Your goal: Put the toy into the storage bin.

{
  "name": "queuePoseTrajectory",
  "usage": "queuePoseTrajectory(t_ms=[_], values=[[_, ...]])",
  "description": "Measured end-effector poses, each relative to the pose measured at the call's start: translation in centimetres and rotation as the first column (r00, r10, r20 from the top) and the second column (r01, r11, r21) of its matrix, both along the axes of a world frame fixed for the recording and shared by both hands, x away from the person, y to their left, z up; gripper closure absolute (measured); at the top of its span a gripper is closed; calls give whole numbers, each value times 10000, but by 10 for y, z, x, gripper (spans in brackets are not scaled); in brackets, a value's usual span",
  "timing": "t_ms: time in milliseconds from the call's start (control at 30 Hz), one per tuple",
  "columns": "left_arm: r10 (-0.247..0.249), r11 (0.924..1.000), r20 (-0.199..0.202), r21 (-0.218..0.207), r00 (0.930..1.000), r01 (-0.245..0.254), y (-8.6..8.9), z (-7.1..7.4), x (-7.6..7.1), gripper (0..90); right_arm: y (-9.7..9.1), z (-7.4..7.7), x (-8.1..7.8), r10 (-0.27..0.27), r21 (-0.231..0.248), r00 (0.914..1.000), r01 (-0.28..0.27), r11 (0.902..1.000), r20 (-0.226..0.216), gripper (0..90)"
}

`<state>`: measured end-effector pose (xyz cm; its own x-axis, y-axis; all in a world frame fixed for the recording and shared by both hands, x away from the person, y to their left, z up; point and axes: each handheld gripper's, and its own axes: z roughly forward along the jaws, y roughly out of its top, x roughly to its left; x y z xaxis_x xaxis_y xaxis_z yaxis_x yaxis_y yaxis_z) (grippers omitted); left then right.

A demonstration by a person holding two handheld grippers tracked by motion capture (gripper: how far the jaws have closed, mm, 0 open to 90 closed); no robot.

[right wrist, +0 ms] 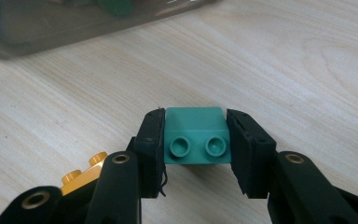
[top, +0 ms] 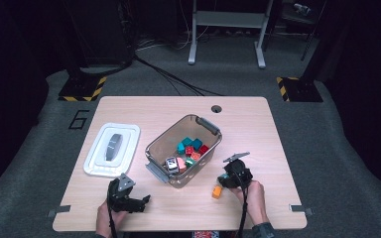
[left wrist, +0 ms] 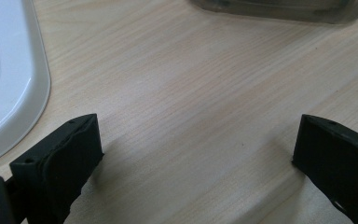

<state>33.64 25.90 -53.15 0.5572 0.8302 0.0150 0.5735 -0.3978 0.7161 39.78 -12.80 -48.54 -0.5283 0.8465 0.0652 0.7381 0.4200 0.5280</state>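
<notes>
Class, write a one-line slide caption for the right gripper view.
Right gripper clamps a teal brick above the table, an orange brick beside it.

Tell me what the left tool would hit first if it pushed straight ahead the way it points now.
Probably the clear plastic bin. The left tool stands open over bare wooden table, nothing between its jaws; the bin's wall crosses its line ahead. The white lid lies off to one side. Depth is hard to judge.
</notes>
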Motion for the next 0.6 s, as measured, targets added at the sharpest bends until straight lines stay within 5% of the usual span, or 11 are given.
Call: queuePoseTrajectory(t_ms=[600], values=[[49, 9999, -42, -92, 10000, -50, -1, 0, 0, 9, -13, 22, 5, -363, 492, 9977, 335, 9982, 575, 587]])
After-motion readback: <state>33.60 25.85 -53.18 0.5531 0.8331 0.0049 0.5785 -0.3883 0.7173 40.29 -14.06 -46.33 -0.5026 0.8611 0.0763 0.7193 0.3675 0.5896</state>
